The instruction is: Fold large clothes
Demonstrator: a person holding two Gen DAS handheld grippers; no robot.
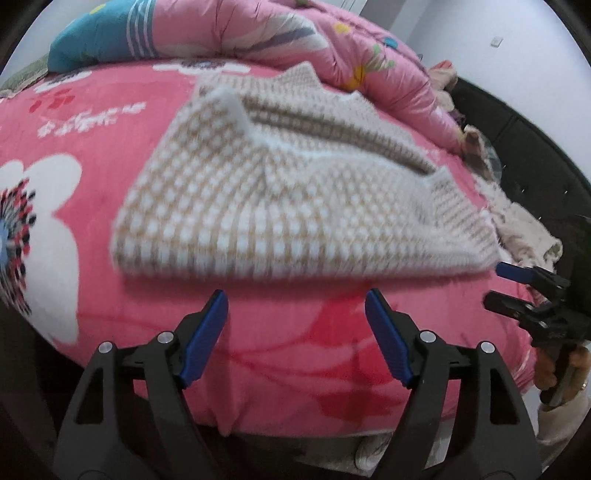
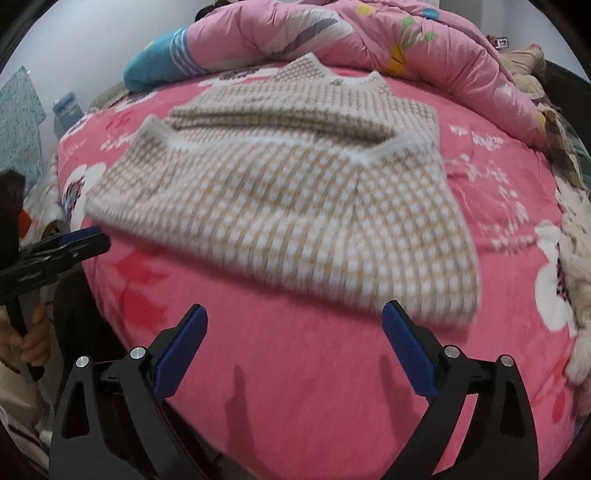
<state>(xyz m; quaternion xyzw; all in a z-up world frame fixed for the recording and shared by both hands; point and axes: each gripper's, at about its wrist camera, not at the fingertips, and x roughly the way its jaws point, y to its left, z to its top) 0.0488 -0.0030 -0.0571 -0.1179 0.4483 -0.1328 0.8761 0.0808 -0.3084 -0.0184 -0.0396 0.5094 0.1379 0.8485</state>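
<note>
A beige-and-white checked knit sweater (image 1: 280,199) lies folded on the pink flowered bed cover (image 1: 280,354); it also shows in the right wrist view (image 2: 295,206). Its sleeves are folded in over the body and the collar points to the far side. My left gripper (image 1: 295,299) is open and empty, just short of the sweater's near edge. My right gripper (image 2: 293,314) is open and empty, near the sweater's near right corner. The right gripper also shows at the right edge of the left wrist view (image 1: 496,286), and the left gripper at the left edge of the right wrist view (image 2: 92,240).
A rumpled pink quilt (image 2: 369,33) lies along the far side of the bed with a blue pillow (image 2: 162,62) beside it. Fluffy cream clothes (image 2: 576,258) lie at the right edge. A dark headboard (image 1: 517,122) stands beyond. The bed's near edge drops off below my grippers.
</note>
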